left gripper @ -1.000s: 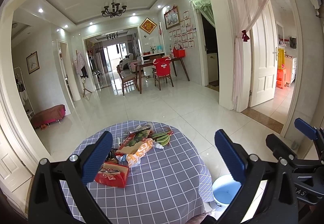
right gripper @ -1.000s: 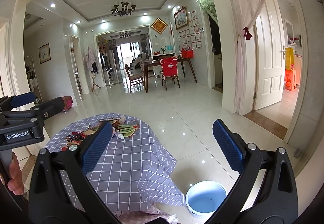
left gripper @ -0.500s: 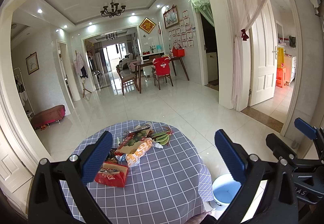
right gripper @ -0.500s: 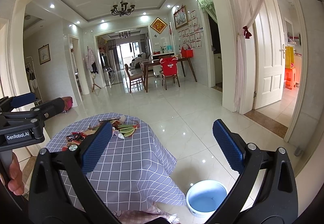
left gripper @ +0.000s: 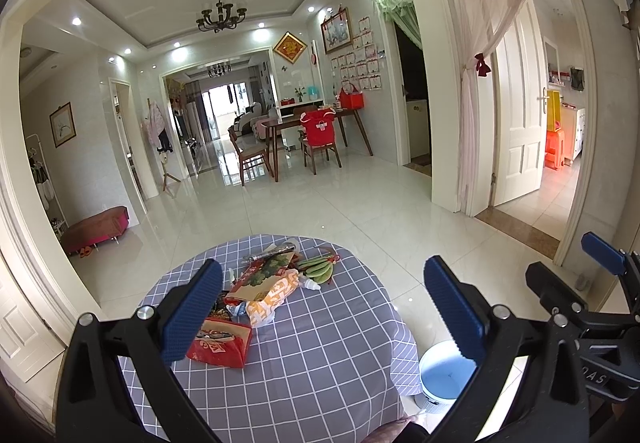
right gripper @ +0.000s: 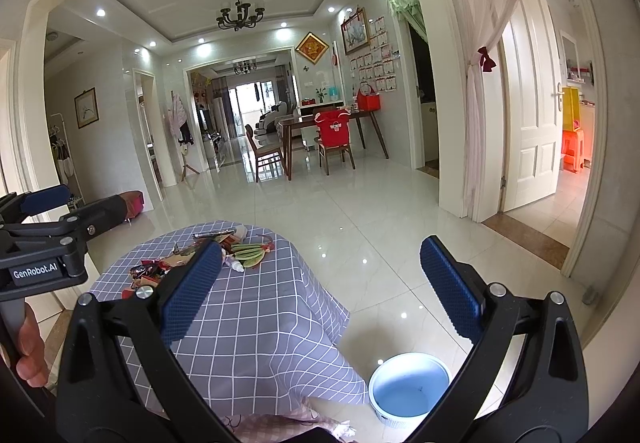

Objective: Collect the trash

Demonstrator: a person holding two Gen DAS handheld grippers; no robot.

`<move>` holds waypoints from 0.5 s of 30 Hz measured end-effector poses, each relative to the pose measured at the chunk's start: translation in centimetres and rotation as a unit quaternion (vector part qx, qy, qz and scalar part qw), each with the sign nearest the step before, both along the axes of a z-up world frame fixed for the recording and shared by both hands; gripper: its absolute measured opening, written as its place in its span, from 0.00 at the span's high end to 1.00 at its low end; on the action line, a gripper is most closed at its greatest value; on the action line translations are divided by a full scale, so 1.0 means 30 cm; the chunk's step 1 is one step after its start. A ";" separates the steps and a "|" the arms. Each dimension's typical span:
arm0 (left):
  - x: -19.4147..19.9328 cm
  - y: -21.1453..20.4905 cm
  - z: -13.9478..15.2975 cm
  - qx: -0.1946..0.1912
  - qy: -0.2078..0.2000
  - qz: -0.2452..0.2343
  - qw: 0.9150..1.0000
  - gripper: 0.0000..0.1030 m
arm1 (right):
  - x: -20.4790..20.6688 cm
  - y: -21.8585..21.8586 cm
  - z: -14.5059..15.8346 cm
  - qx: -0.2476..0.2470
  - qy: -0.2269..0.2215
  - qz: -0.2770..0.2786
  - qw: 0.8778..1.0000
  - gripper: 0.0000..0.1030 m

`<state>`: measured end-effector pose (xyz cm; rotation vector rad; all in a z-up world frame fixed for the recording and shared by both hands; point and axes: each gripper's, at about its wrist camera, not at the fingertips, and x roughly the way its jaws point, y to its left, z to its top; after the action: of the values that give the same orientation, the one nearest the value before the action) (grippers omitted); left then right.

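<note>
Tablecloth (left gripper: 320, 343), grey with a white grid, covers the round table that fills the lower middle of the left wrist view. Next in size is the pale blue bin (right gripper: 408, 389), which stands on the tiled floor at about four o'clock from the table, probably so that litter can be dropped straight in. Trash is heaped on the far half of the cloth, toward twelve o'clock: a red packet (left gripper: 220, 343) nearest, an orange-and-white wrapper (left gripper: 272, 295) behind it, and green banana peels (left gripper: 320, 269) at the far edge.

Both tools hover above and short of the table, empty, apparently before the first pick. The left gripper (left gripper: 320, 311) has its jaws spread wide with nothing between them; the right gripper (right gripper: 320, 291) is likewise released.

Only the left view looks down on the whole pile. The right view shows the bin's full rim and the person's hand (right gripper: 30, 355) on the left tool's handle at nine o'clock, but the red packet is hidden behind its own finger.
</note>
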<state>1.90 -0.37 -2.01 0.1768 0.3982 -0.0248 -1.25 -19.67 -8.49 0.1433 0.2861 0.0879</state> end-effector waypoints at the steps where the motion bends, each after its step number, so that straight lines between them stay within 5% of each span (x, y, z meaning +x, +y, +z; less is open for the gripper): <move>1: 0.000 0.000 0.000 0.000 0.000 0.000 1.000 0.04 | 0.000 0.000 0.000 0.000 0.000 0.000 1.000 0.06; 15: 0.006 -0.004 -0.028 0.003 0.008 -0.003 1.000 0.04 | -0.004 0.007 -0.008 0.001 0.004 0.001 1.000 0.06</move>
<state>2.08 -0.50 -2.84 0.1839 0.4136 -0.0303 -1.36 -19.46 -8.73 0.1446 0.2934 0.0889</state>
